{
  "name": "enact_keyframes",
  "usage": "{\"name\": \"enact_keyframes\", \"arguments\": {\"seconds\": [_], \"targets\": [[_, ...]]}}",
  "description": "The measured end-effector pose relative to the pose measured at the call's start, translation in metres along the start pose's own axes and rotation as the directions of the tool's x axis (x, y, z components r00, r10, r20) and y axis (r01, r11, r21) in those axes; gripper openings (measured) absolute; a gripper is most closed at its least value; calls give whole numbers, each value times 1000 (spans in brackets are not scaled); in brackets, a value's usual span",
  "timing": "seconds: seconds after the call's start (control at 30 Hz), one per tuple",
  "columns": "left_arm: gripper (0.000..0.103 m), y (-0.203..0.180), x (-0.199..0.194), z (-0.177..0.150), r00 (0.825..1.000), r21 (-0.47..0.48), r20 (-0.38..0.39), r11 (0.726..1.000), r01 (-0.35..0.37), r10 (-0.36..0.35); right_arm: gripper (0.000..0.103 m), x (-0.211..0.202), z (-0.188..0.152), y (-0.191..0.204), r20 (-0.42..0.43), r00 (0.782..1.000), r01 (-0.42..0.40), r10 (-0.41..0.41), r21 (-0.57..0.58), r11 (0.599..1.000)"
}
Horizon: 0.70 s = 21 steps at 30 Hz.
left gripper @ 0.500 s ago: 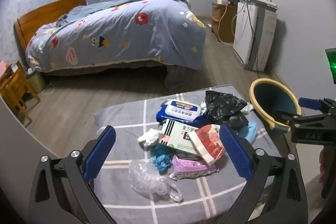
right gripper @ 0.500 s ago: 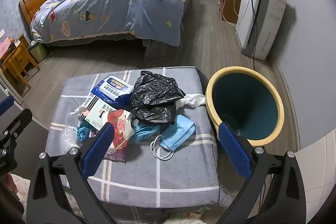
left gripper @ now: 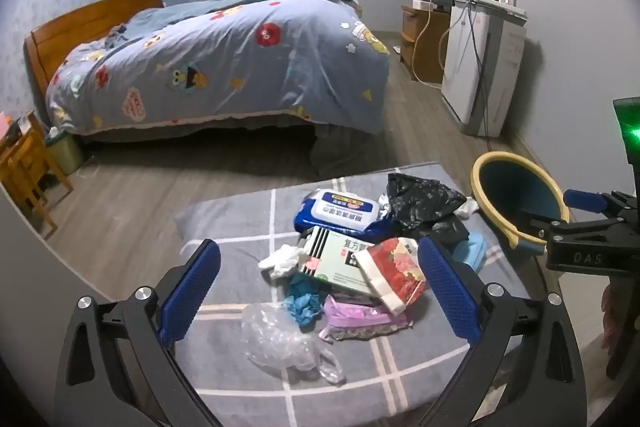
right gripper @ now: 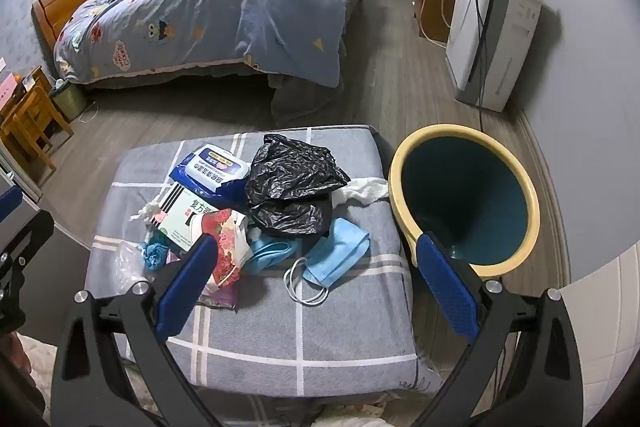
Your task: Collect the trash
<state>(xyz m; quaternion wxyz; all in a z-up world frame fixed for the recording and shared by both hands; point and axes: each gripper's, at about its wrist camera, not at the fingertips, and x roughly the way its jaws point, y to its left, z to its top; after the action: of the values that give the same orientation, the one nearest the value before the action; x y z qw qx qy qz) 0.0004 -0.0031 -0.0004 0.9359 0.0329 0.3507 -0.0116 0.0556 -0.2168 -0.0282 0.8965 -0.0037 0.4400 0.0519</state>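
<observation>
A pile of trash lies on a grey checked cushion (right gripper: 280,339): a black plastic bag (right gripper: 292,187), a blue wet-wipe pack (right gripper: 212,171), a green-white box (left gripper: 344,259), a red flowered wrapper (left gripper: 396,271), blue face masks (right gripper: 336,255), a clear plastic bag (left gripper: 280,343), a purple packet (left gripper: 360,319). A teal bin with a yellow rim (right gripper: 468,195) stands right of the cushion. My left gripper (left gripper: 320,291) is open and empty above the pile's near side. My right gripper (right gripper: 316,287) is open and empty over the cushion's near right part; it also shows in the left wrist view (left gripper: 592,223).
A bed with a blue cartoon quilt (left gripper: 224,63) fills the back. A white appliance with cables (left gripper: 484,67) and a wooden TV stand (left gripper: 424,39) stand at the right wall. Small wooden chairs (left gripper: 24,171) and a green bin (left gripper: 66,151) are at the left.
Both views have shifted only very slightly; the grippers stay open and nothing in the pile has moved.
</observation>
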Motion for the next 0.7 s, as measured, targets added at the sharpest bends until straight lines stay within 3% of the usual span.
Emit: {"name": "enact_keyframes", "arguments": {"seconds": [0.7], "targets": [[98,4,-1,-3,1000,-21,-2,1000,17,-17,97,1,-4,-4,-1,1000,-5,5,13,1000]]}}
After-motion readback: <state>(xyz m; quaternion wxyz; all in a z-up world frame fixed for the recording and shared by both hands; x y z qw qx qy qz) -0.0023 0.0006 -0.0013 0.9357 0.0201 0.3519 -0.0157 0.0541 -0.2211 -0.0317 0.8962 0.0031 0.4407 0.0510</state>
